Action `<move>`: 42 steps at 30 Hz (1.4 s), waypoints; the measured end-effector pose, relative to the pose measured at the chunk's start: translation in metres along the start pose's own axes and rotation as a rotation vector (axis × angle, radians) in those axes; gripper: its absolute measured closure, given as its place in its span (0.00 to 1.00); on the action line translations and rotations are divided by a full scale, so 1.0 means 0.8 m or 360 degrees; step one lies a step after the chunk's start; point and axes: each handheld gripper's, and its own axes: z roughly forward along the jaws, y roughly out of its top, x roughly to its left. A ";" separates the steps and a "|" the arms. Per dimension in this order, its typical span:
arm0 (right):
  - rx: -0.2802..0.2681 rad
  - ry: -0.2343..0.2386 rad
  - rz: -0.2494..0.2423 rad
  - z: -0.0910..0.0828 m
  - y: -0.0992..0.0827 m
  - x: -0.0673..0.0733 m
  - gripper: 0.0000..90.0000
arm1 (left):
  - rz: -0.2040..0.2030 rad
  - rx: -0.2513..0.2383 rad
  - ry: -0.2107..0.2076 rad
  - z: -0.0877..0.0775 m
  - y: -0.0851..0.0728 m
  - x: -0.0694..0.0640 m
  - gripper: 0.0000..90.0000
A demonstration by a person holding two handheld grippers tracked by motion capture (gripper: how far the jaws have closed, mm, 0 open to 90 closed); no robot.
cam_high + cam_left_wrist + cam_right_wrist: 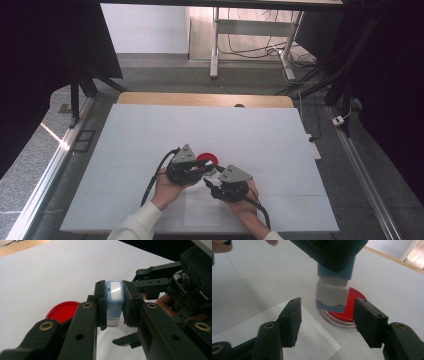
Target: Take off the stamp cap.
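Small blue-and-white plastic stamp (114, 300): light, rigid, smooth-sided. Left gripper (113, 303) clenched on its blue body; right gripper (325, 320) unclenched, jaws flanking what is probably its cap.

High view above looking down, both gripper views close and low, sharing the red lid (348, 308)

A white-topped table (150, 130) on grey floor (165, 75)
At twelve o'clock a wooden edge (200, 99), beyond it a white desk frame (250, 27) with cables (250, 50); dark drapes (45, 50) at nine and three.
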 end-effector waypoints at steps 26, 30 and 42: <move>0.0010 -0.0064 0.0014 0.005 0.002 0.001 0.67 | -0.0001 -0.0005 0.0011 0.000 -0.001 0.001 0.83; 0.0011 -0.0069 0.0007 0.005 0.002 0.002 0.69 | -0.0005 -0.0009 0.0012 0.000 -0.001 0.001 0.83; 0.0025 -0.0086 -0.0011 0.007 0.002 0.004 0.70 | -0.0011 -0.0008 0.0022 0.002 -0.002 0.000 0.83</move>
